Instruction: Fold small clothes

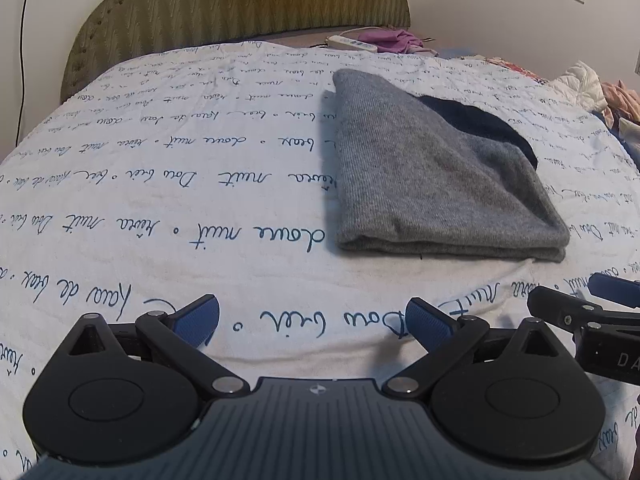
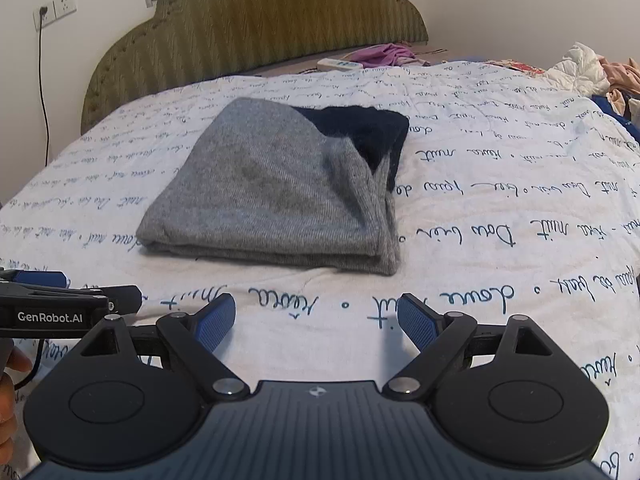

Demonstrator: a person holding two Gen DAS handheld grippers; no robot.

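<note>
A folded grey knit garment (image 1: 432,176) with a dark navy part (image 1: 480,124) showing at its far right lies flat on the white bedspread. In the right wrist view the same grey garment (image 2: 276,196) lies ahead and slightly left, its navy part (image 2: 368,132) at the back. My left gripper (image 1: 312,320) is open over bare bedspread, short of the garment's near edge and to its left. My right gripper (image 2: 316,320) is open too, nothing between its blue pads, just short of the garment's near fold. Neither gripper touches the cloth.
The white bedspread (image 1: 160,200) with blue script covers the bed. An olive headboard (image 2: 260,20) stands behind. A purple cloth (image 2: 384,54) and a white power strip (image 2: 340,65) lie by it. A pile of clothes (image 2: 600,76) sits far right. A hand (image 2: 8,396) shows at the left edge.
</note>
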